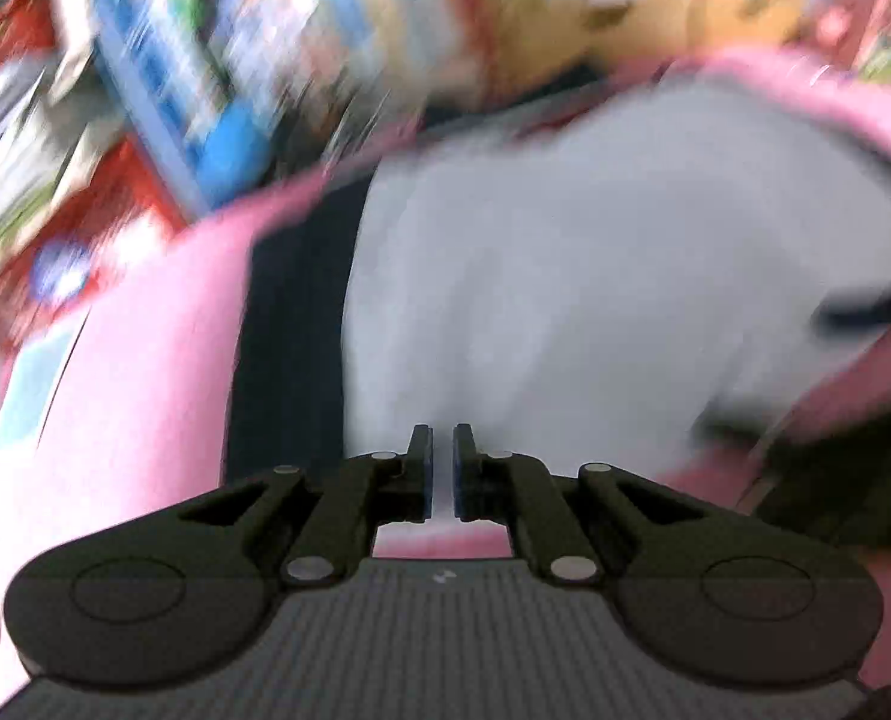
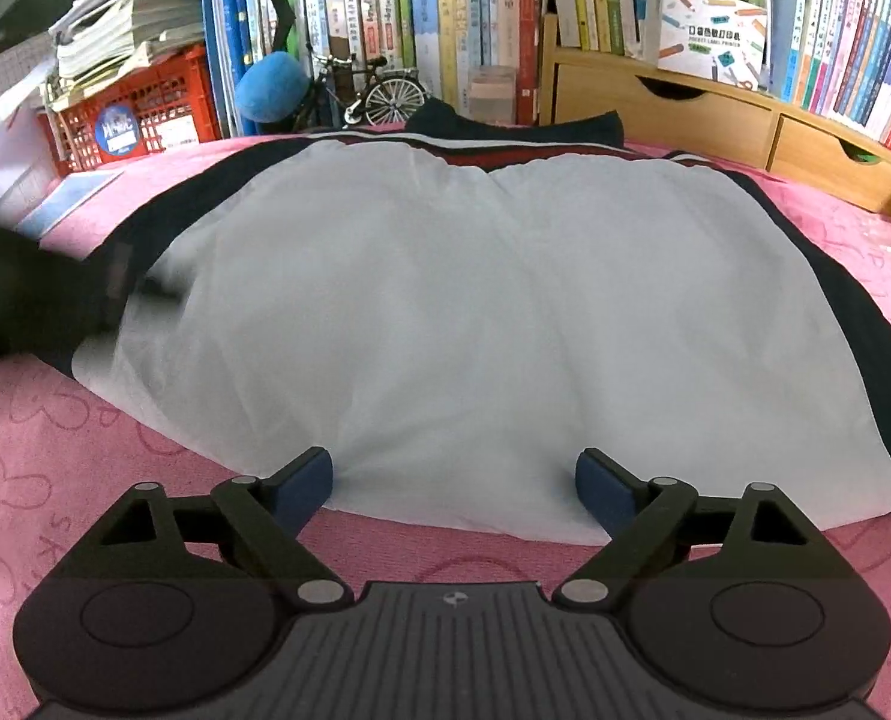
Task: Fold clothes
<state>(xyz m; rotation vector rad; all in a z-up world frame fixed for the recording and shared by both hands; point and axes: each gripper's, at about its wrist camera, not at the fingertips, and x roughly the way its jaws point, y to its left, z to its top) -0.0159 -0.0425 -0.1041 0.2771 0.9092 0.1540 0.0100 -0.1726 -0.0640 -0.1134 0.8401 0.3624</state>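
Clothing is the matter here: a white garment (image 2: pixel 475 312) with dark navy edging is lying spread on a pink cover (image 2: pixel 55 450), its near hem running left to right across the right wrist view.

Nearest to that hem, the right gripper (image 2: pixel 454 483) is standing with its jaws wide apart, empty, its blue fingertips (image 2: pixel 307 480) sitting at the hem, whether touching or just above it cannot be told. The cloth lies straight ahead of these fingers and stretches away from them, so the hem is crossing the gap between the jaws.

To the left, the left gripper (image 1: pixel 442 468) is showing its jaws drawn almost together with a thin slit between them; the left wrist view is heavily blurred, and whether any cloth is pinched there cannot be told. The white fabric (image 1: pixel 565 276) is lying ahead of it and to its right.

By this judgement, the right gripper is the better placed for the next pinch on the near hem.

Farther off, a red basket (image 2: pixel 139 108), a small model bicycle (image 2: pixel 367 93) and rows of books (image 2: pixel 445 18) are lining the far side.
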